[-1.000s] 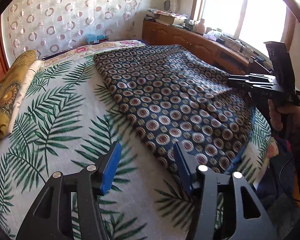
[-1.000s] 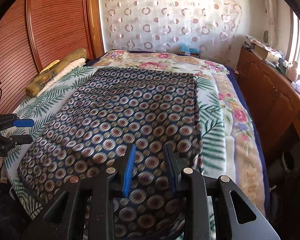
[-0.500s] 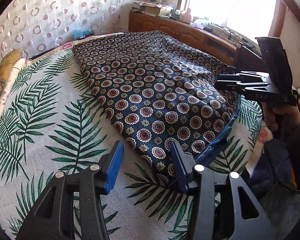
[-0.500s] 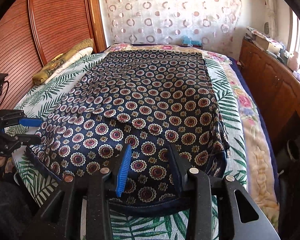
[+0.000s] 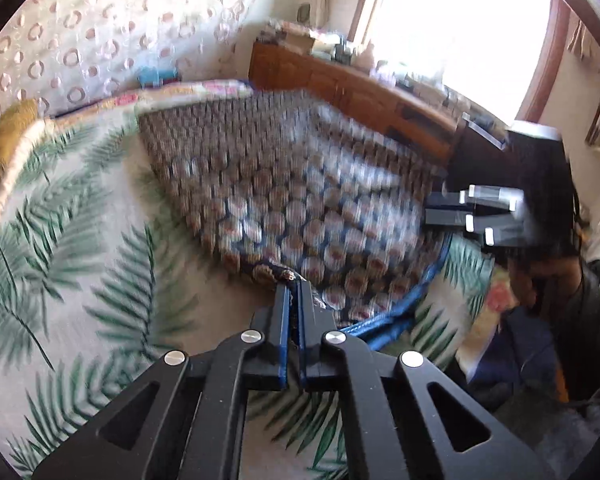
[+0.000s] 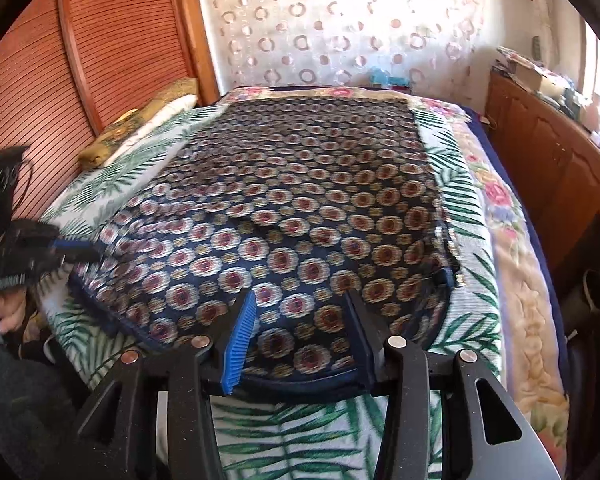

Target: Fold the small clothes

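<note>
- The navy medallion-print cloth (image 6: 300, 216) lay spread flat on the palm-leaf bedspread (image 6: 308, 440), its long axis running from my near edge away toward the curtained far wall.
- My left gripper (image 5: 293, 292) had just snapped closed on the cloth's near left corner; the blue pads (image 5: 284, 320) pinched a small peak of fabric between them.
- My right gripper (image 6: 300, 312) stood half-wide, its jaws having just been opening, straddling the bound near hem toward the right; the fabric passed under and between the fingers, but the pads did not press on it.
- So both grippers sat along the same near edge, left one holding, right one not.
- I judged the fold would carry that edge away toward the far end, once the right closed.
</note>
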